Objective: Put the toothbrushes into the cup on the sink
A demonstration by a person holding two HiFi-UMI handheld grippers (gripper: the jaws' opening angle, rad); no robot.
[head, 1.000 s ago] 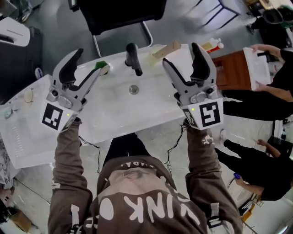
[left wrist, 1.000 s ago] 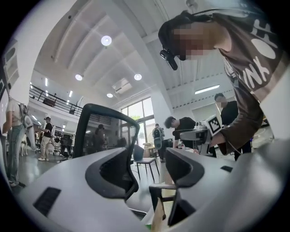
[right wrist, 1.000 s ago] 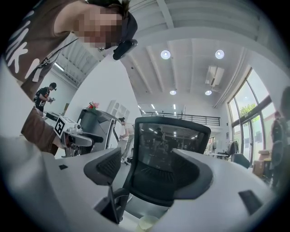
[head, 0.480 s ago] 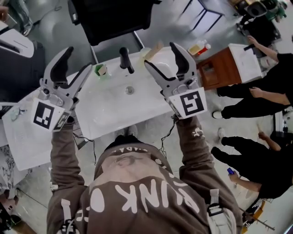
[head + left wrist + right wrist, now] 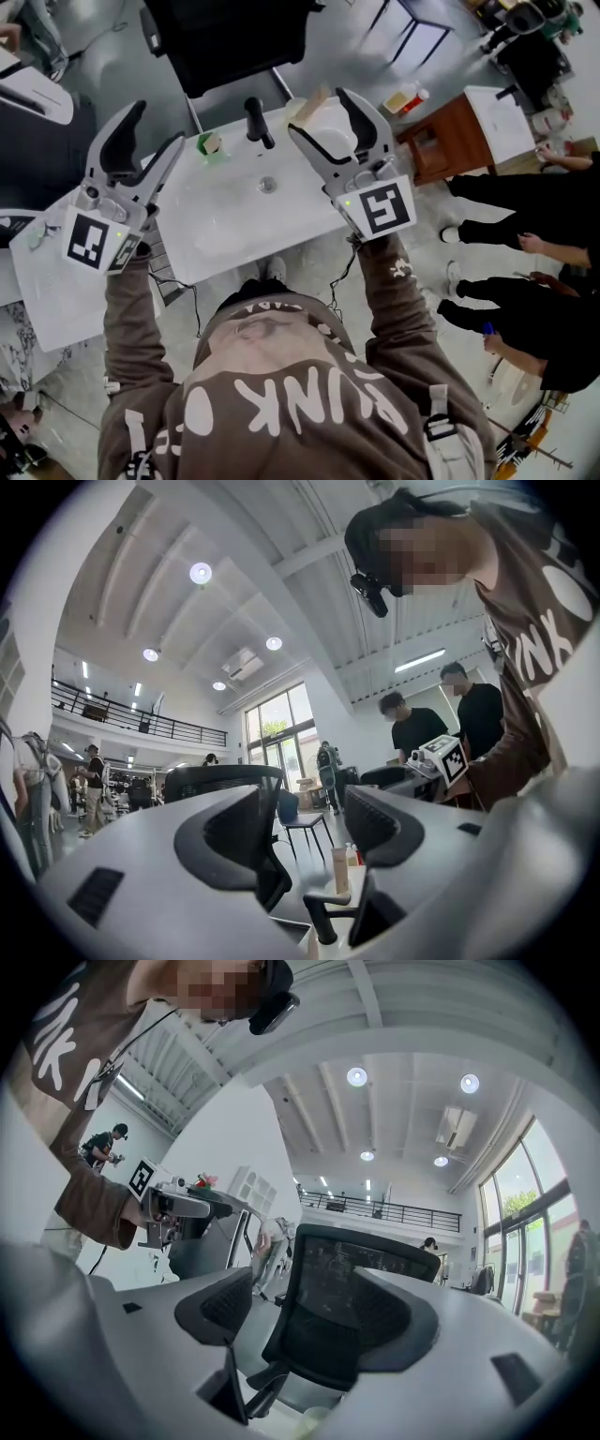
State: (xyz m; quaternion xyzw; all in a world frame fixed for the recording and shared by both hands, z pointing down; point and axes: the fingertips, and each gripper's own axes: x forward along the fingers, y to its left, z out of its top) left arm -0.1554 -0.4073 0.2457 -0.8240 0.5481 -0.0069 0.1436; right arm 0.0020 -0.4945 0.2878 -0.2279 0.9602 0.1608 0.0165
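Toothbrushes are the hard part to spot here, lol. Nothing brush-shaped lies in the basin or on the rim that I can see, and neither gripper has one. The green cup (image 5: 207, 143) sits on the back ledge of the sink (image 5: 234, 230), just left of the black faucet (image 5: 255, 120), and something pale pokes out of its top. My guess is that's the brushes already in there, but it's too small to call. Parking the cup on that flat ledge makes sense: it stands upright and stays out of the bowl.

The left gripper (image 5: 159, 122) hangs above the sink's left end, near the cup but not touching it. Its fingers (image 5: 234, 846) have just been opening to about as wide as they go. There's nothing between them, only the faucet and a beige bottle (image 5: 339, 872) well beyond. The right gripper (image 5: 319, 111) is up over the right end. Its fingers (image 5: 230, 1307) have just been closing a hair but stand wide apart and empty, with an office chair (image 5: 347, 1307) showing through the gap.

Both point roughly level, one on either side of the basin. I read that as a hands-off pose, clear of the cup so nothing gets knocked. Looks done, or near enough.
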